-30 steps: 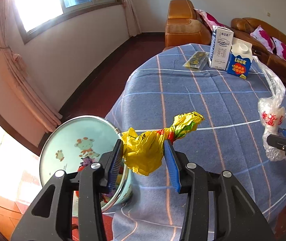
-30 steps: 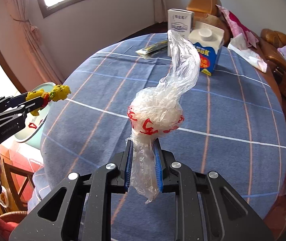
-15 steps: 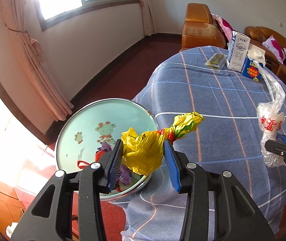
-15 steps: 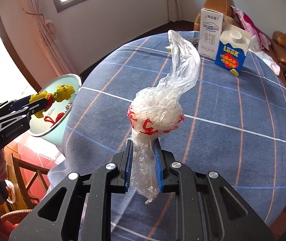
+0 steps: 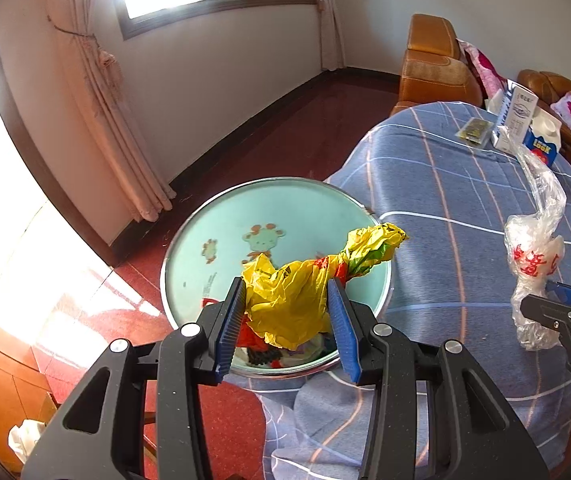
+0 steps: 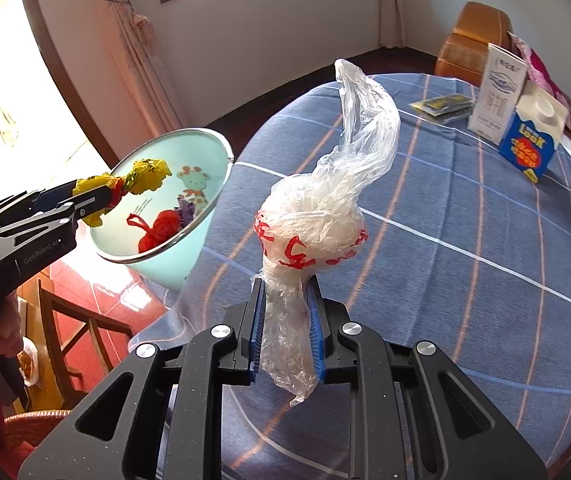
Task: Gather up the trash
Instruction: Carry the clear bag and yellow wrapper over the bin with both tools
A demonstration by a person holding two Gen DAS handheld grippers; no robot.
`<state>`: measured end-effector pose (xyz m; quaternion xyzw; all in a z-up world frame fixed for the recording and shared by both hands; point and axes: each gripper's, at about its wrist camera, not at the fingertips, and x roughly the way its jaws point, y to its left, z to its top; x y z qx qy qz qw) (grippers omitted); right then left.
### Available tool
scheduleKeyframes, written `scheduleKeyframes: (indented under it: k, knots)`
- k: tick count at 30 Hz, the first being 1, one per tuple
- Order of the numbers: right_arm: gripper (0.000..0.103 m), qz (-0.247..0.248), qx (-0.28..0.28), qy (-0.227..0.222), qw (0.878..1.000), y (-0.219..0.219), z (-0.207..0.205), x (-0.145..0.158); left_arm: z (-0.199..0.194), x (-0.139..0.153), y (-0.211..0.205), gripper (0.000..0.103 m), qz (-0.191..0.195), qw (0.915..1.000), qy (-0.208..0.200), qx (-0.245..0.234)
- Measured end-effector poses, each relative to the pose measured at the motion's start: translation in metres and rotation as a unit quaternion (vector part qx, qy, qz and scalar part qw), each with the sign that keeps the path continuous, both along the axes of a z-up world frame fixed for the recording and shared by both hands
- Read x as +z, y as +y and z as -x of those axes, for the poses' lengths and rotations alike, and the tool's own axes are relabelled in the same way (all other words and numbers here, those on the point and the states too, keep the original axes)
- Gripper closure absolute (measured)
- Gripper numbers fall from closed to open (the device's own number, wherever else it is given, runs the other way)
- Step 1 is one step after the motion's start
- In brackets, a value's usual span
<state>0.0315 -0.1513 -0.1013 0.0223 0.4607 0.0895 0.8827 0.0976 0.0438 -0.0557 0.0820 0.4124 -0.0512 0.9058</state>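
My left gripper [image 5: 287, 320] is shut on a crumpled yellow plastic bag [image 5: 297, 292] and holds it above the open mouth of a light teal trash bin [image 5: 213, 232] beside the table. The bin [image 6: 157, 268] holds red and purple trash [image 6: 161, 228]. In the right wrist view the yellow bag [image 6: 141, 176] hangs over the bin's near rim. My right gripper [image 6: 285, 332] is shut on a knotted clear plastic bag with red print [image 6: 313, 220], held above the blue checked tablecloth [image 6: 465, 280]. That clear bag also shows in the left wrist view [image 5: 535, 248].
A white carton [image 6: 499, 96], a blue milk carton [image 6: 531, 136] and a flat dark wrapper [image 6: 443, 106] stand at the table's far side. Brown leather sofas [image 5: 433, 60] lie behind. A wooden chair [image 6: 81, 332] stands below the bin. Curtains [image 5: 101, 92] hang at the wall.
My left gripper has carried the yellow bag leftward off the table to over the bin. My right gripper has swung left with the clear bag, so the bin is nearer.
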Motion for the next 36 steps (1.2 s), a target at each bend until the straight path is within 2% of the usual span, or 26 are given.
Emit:
scheduleKeyframes:
  k: [20, 36]
  knots:
    - [0.082, -0.011, 0.062, -0.003, 0.998, 0.067, -0.022, 0.0, -0.013, 0.001, 0.045, 0.061, 0.002, 0.9986, -0.006, 0.053]
    - [0.082, -0.013, 0.101, -0.016, 0.995, 0.115, -0.051, 0.003, -0.032, -0.005, 0.058, 0.061, 0.006, 0.9973, -0.002, 0.073]
